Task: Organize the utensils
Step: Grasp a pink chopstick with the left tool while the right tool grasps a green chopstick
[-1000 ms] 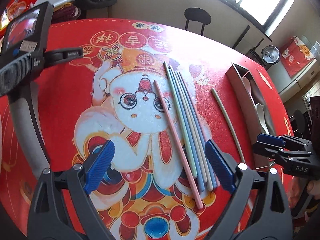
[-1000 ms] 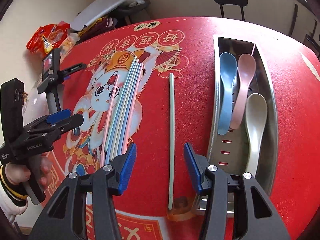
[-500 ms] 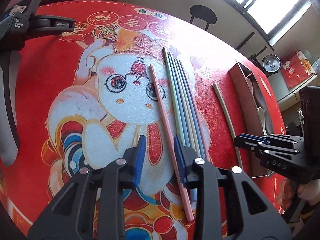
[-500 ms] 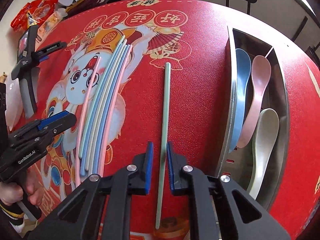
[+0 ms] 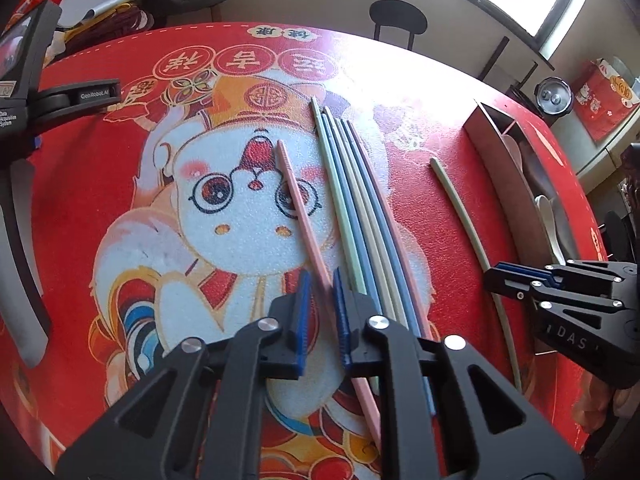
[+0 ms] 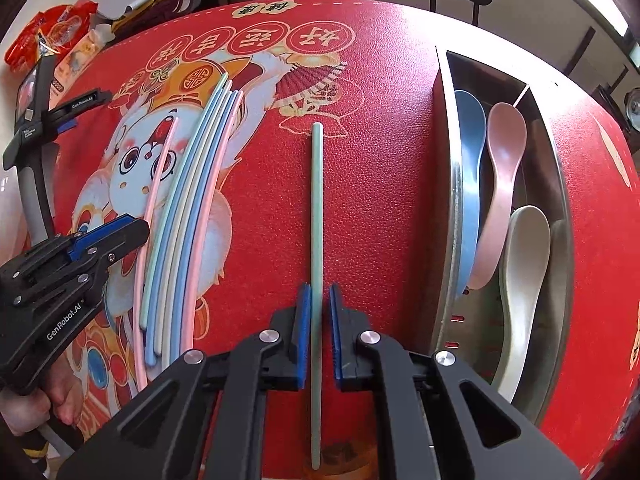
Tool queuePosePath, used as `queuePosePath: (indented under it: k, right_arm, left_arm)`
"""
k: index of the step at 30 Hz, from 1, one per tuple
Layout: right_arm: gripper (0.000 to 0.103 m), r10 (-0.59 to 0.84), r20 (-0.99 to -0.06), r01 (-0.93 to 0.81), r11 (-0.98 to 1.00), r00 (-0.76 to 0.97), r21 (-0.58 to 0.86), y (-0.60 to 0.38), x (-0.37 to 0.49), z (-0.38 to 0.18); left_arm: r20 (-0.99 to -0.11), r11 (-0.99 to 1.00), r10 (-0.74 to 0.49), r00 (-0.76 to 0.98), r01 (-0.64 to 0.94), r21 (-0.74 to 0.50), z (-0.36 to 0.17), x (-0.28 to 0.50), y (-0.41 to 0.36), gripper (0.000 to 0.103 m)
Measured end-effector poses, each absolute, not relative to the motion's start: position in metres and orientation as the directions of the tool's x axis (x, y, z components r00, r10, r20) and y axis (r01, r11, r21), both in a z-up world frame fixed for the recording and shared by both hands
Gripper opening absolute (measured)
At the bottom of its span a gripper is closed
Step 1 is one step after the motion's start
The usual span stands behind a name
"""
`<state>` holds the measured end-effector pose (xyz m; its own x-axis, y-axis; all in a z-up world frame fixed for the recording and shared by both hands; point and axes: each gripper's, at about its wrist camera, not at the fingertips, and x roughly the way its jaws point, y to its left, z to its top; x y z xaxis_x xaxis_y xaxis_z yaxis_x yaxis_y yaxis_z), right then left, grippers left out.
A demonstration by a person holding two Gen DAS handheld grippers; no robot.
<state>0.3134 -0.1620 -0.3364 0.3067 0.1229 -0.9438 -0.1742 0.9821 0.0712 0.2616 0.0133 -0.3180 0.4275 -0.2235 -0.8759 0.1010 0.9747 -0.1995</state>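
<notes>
My left gripper [image 5: 319, 280] is shut on a pink chopstick [image 5: 298, 200] that lies apart from a bundle of several pastel chopsticks [image 5: 360, 208] on the red mat. My right gripper [image 6: 319, 296] is shut on a lone green chopstick [image 6: 317, 200], which also shows in the left wrist view [image 5: 460, 208]. The pink chopstick [image 6: 156, 192] and the bundle [image 6: 196, 184] show at the left of the right wrist view. A metal tray [image 6: 446, 184] at the right holds blue [image 6: 468, 152], pink [image 6: 504, 152] and white [image 6: 524, 264] spoons.
The round table carries a red mat [image 6: 380, 80] with a cartoon print. A spare gripper on a stand [image 5: 24, 92] sits at the table's left edge. A black chair [image 5: 396, 16] stands beyond the far edge. Snack packets [image 6: 48, 28] lie at the far left.
Both grippers have narrowed from wide open to shut, the left on the pink chopstick and the right on the green one, and both moved closer to the table.
</notes>
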Motion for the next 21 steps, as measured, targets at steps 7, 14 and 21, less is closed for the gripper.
queuePosePath:
  k: [7,14,21]
  right_arm:
    - [0.006,0.148,-0.941,-0.179,0.979,0.305,0.096,-0.155,0.308,-0.337]
    - [0.006,0.185,-0.938,-0.163,0.976,0.294,0.141,-0.152,0.297,-0.338]
    - [0.006,0.187,-0.936,-0.162,0.976,0.299,0.143,-0.153,0.293,-0.339]
  left_arm:
    - [-0.888,0.969,-0.226,0.401,0.182,-0.165,-0.316,0.238,0.019,0.011]
    - [-0.908,0.967,-0.243,0.34,0.156,-0.201,-0.317,0.219,0.04,0.012]
    - [-0.911,0.987,-0.147,0.385,0.114,-0.111,-0.318,0.196,0.024,0.014]
